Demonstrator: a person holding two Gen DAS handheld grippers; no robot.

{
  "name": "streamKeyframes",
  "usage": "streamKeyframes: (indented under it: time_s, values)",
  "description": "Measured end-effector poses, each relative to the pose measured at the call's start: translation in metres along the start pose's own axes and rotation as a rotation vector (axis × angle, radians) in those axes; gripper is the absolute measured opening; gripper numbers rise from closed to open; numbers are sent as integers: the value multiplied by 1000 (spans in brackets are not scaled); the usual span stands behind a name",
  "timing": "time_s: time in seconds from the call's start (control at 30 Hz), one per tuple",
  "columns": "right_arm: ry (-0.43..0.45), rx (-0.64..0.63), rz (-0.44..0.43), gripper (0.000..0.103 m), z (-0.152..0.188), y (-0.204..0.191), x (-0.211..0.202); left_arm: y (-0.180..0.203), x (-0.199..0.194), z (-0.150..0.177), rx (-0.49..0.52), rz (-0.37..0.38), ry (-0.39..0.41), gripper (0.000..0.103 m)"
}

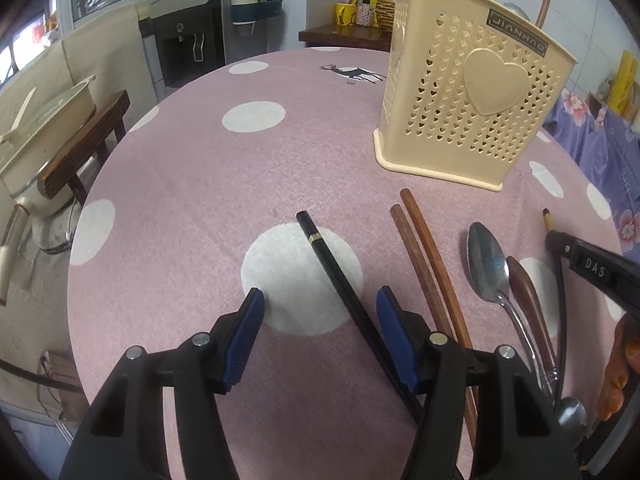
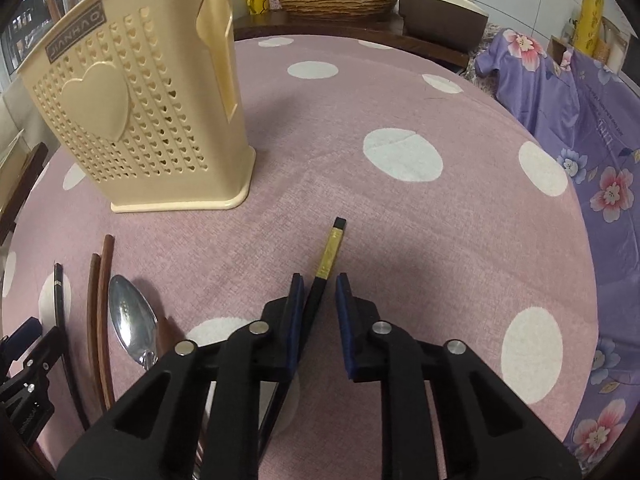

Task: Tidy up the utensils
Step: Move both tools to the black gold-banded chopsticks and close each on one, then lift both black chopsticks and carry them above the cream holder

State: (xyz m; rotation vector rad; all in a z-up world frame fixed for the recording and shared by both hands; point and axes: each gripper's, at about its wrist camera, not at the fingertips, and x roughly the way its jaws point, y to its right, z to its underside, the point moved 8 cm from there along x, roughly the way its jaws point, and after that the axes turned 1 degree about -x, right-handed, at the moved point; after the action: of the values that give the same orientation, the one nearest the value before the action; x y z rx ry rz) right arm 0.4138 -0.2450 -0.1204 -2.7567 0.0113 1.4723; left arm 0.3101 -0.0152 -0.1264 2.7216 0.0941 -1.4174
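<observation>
Chopstick pickup, both grippers low over the table

Chopsticks come first, I judge. My right gripper (image 2: 318, 294) has its jaws apart astride the black chopstick with the gold band (image 2: 331, 254), at the centre of the right wrist frame; whether the blue pads (image 2: 295, 312) touch it I cannot tell. I would close squarely on the black shaft below the gold, then lift level so it does not pivot. My left gripper (image 1: 320, 312) is also open, the plain black chopstick with a thin gold ring (image 1: 332, 268) lying slantwise just beside its right pad. I would centre before closing. The cream perforated plastic utensil holder with a heart (image 1: 472, 92) stands upright at upper right of the left wrist frame, on the pink polka-dot tablecloth (image 1: 192, 184).
</observation>
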Motion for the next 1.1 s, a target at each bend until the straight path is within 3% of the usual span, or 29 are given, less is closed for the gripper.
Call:
streamKeyframes:
  time_s: [0.27,0.7,0.87,1.1]
  values:
    - [-13,42,-14,11,-11,1,6,1,12,-18,12,0,-14,40]
    - [-14,37,-17,11,-13,-3,8,29,10,-13,45,15,-4,36]
    - [-11,58,-32,11,-14,-2,9,28,10,-15,46,5,-4,14]
    - [-22,151,-82,8,-18,8,12,25,16,-25,23,18,-10,10]
